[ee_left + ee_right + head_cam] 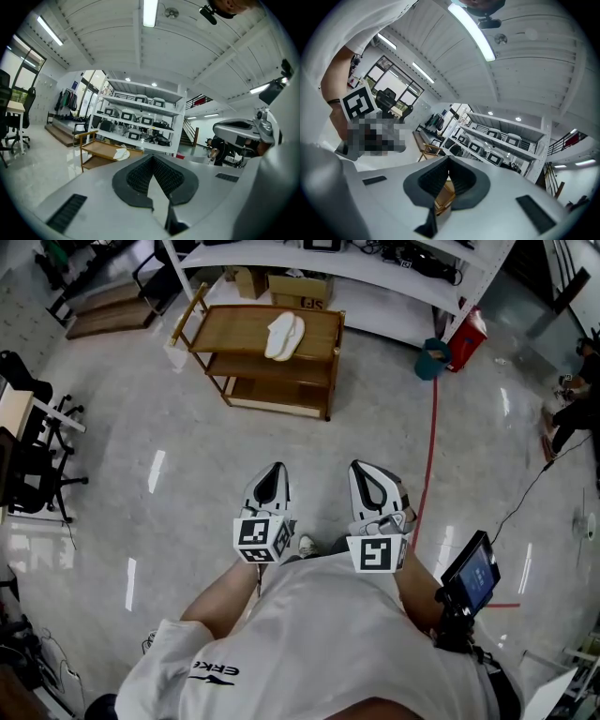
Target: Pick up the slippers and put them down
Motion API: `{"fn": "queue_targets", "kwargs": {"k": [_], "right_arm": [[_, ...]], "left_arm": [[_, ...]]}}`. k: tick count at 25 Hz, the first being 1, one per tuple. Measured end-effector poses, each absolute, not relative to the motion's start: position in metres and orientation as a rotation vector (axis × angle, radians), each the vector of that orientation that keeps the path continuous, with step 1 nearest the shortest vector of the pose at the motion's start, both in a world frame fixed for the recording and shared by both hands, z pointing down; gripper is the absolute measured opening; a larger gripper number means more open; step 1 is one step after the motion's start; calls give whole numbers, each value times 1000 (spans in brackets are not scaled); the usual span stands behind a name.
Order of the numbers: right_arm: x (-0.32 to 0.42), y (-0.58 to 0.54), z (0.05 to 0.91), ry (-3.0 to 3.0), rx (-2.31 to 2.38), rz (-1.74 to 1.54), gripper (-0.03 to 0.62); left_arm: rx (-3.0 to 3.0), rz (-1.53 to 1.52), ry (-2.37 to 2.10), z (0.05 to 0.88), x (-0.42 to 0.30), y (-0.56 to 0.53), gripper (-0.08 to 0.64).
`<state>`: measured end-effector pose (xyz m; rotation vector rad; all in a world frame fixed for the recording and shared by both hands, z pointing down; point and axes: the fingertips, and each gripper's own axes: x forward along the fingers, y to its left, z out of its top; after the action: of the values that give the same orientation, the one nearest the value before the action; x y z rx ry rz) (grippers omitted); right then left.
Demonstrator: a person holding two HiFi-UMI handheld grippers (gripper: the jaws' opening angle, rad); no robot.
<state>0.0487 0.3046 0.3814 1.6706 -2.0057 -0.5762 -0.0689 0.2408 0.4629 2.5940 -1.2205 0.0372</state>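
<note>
**A:** Head view first. Where are the slippers?

**B:** The white slippers [284, 336] lie side by side on the top shelf of a wooden cart [314, 360], in the upper middle of the frame. The cart stands on a pale floor [169, 465], just in front of white shelving [394, 282].

**A:** And the tools?

**B:** They are in the lower middle, side by side above the person's white shirt. The left tool [275, 470] and the right tool [362, 468] both point up-frame toward the cart and are well apart from it. Neither carries anything.

**A:** Left gripper view?

**B:** The left tool's [153, 157] jaws are closed, tip against tip, with nothing between them. The cart [101, 147] sits at middle left, and the slippers [122, 153] show as a pale patch on its top shelf.

**A:** Right gripper view?

**B:** The right tool's [447, 157] jaw tips also meet, and it is empty. Part of the cart's wood [443, 194] shows through the slot below the tips. I cannot make out the slippers here.
</note>
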Motion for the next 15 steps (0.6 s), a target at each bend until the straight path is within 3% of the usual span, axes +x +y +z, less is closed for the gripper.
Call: {"fn": "queue_targets", "kwargs": {"k": [15], "right_arm": [[86, 184, 399, -2124, 1582, -554, 5]], "left_arm": [[2546, 194, -1374, 481, -46, 134, 3]]}}
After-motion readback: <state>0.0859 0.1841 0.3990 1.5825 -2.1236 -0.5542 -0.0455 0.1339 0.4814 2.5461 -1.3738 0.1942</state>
